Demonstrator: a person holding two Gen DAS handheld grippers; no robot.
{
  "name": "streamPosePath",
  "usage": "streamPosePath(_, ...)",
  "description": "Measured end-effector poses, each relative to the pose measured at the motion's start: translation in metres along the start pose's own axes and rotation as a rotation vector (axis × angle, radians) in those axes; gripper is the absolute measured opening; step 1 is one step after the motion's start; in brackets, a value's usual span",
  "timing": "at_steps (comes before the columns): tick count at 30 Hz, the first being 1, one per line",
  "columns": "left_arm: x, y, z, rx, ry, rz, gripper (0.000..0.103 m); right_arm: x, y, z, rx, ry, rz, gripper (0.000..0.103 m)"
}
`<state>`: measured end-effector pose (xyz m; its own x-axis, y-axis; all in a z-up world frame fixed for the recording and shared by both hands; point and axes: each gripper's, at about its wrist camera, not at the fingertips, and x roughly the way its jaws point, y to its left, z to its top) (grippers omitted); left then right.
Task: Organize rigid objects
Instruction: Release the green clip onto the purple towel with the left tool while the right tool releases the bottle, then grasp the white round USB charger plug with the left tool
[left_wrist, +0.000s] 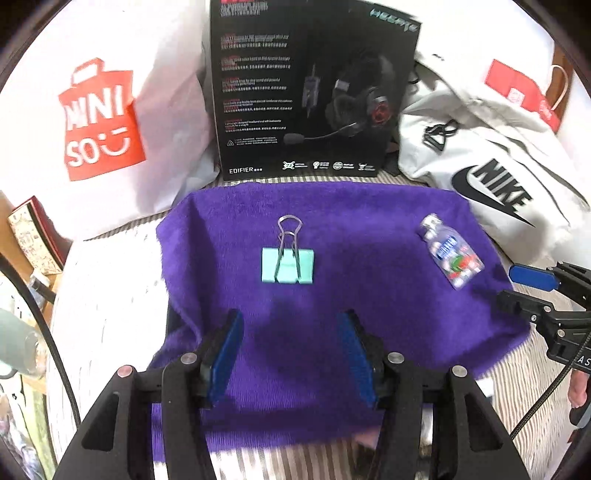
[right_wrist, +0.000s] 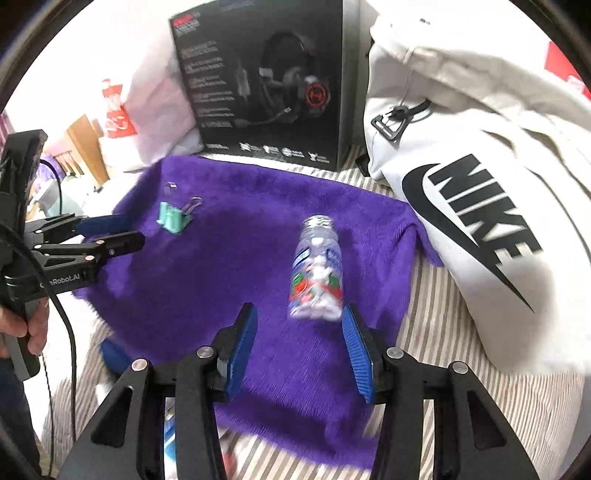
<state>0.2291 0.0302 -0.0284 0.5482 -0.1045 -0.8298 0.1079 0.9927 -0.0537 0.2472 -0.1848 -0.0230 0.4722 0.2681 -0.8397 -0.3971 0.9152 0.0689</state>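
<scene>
A mint-green binder clip (left_wrist: 287, 264) with steel handles lies on a purple fuzzy cloth (left_wrist: 369, 221), just ahead of my open, empty left gripper (left_wrist: 291, 325). A small clear plastic bottle (right_wrist: 317, 271) with a blue and red label lies on its side on the cloth (right_wrist: 221, 266); its base is just ahead of and between the fingertips of my open right gripper (right_wrist: 300, 317). The bottle also shows in the left wrist view (left_wrist: 448, 251), right of the clip. The clip shows in the right wrist view (right_wrist: 173, 218), near the left gripper (right_wrist: 110, 232).
A black Edifier headset box (left_wrist: 310, 88) stands behind the cloth. A white Miniso bag (left_wrist: 99, 118) is at the back left, a white Nike bag (right_wrist: 480, 221) at the right. The cloth lies on a striped bed cover (right_wrist: 443, 369).
</scene>
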Motion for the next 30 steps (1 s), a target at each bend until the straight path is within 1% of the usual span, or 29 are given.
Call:
streamPosePath(6,-0.034,-0.003,-0.035,-0.001,-0.016,-0.024,0.052,-0.035,0.014,-0.031,0.021,-0.026,0.002,0.048)
streamPosePath(13,-0.057,-0.018,-0.085,0.015,-0.022,-0.046,0.052,-0.061,0.025,-0.076,0.061,-0.039,0.015,0.048)
streamPosePath(18,-0.055,-0.024,-0.114,0.02,-0.007,-0.095,0.052,-0.073,0.03,-0.105,0.09,-0.03,0.037,0.048)
streamPosePath(21,-0.048,-0.027,-0.125,0.039,0.013,-0.099,0.052,-0.074,0.031,-0.121,0.107,-0.018,0.038,0.048)
streamPosePath(22,-0.046,-0.027,-0.128,0.042,0.013,-0.102,0.054,-0.074,0.03,-0.127,0.12,-0.013,0.045,0.048)
streamPosePath(23,-0.045,-0.026,-0.13,0.039,0.002,-0.128,0.054,-0.074,0.029,-0.132,0.134,-0.007,0.052,0.048)
streamPosePath(25,-0.042,-0.026,-0.132,0.038,0.01,-0.168,0.054,-0.074,0.028,-0.143,0.158,0.003,0.057,0.048)
streamPosePath(30,-0.04,-0.034,-0.137,0.095,0.016,-0.177,0.054,-0.073,0.026,-0.162,0.2,0.022,0.051,0.048)
